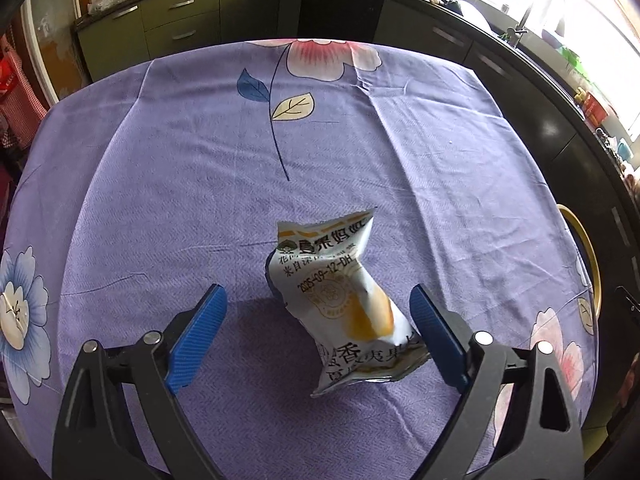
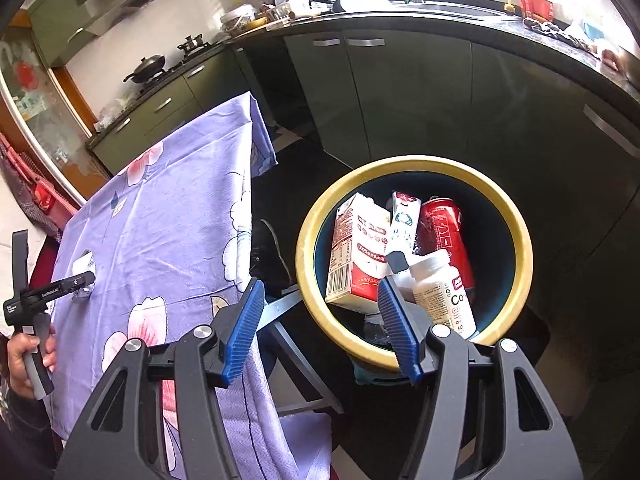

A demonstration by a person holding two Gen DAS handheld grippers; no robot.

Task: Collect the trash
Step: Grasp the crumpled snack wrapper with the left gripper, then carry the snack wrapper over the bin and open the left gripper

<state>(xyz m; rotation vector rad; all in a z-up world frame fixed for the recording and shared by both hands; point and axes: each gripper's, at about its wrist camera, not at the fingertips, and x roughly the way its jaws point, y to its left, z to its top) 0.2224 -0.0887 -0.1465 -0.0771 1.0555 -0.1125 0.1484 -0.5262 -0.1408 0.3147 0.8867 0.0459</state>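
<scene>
A crumpled white snack wrapper [image 1: 340,300] with orange print lies on the purple floral tablecloth [image 1: 200,168]. My left gripper [image 1: 318,300] is open, its blue pads on either side of the wrapper, not touching it. My right gripper [image 2: 320,294] is open and empty, beside the table's edge above a bin with a yellow rim [image 2: 516,280]. The bin holds a red-and-white carton [image 2: 356,248], a smaller carton [image 2: 404,220], a red can [image 2: 444,228] and a white pill bottle [image 2: 444,292]. The left gripper [image 2: 78,278] and the wrapper [image 2: 85,262] also show in the right wrist view.
Dark green kitchen cabinets [image 2: 400,92] and a countertop with a sink and dishes [image 2: 420,4] run behind the table and bin. A stove with a wok [image 2: 148,68] stands at the back left. The bin's rim [image 1: 588,248] shows past the table's right edge.
</scene>
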